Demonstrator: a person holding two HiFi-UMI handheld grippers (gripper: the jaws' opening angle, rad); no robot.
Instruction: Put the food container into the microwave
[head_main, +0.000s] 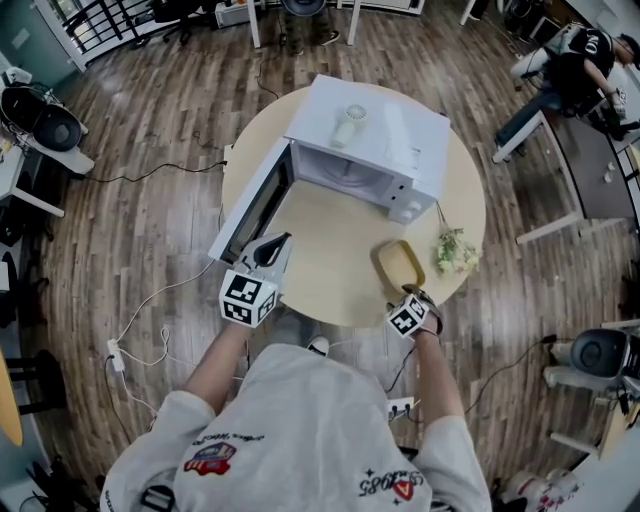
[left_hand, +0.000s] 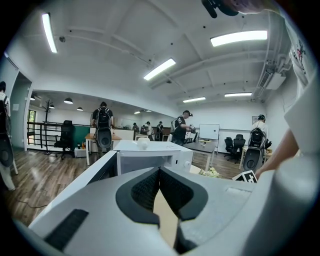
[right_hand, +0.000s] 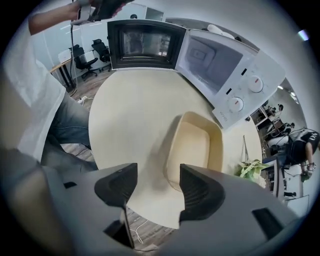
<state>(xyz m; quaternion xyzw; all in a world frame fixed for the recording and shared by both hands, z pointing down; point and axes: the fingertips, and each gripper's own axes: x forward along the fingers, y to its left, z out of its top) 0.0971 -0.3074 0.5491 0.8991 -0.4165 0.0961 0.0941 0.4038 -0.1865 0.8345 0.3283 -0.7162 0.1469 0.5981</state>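
Note:
The food container (head_main: 400, 265) is an empty beige tray on the round table (head_main: 320, 230), right of centre. In the right gripper view the container (right_hand: 192, 150) lies just ahead of my right gripper (right_hand: 157, 177), which is open with nothing between its jaws. From the head view, the right gripper (head_main: 412, 294) sits at the container's near edge. The white microwave (head_main: 370, 150) stands at the back of the table, its door (head_main: 252, 205) swung open to the left. My left gripper (head_main: 281, 240) is shut and empty, hovering by the door's near end.
A bunch of pale flowers (head_main: 455, 250) lies on the table right of the container. A small white round object (head_main: 352, 115) rests on the microwave's top. Cables run over the wooden floor (head_main: 150, 230) to the left. Desks, chairs and people fill the room beyond.

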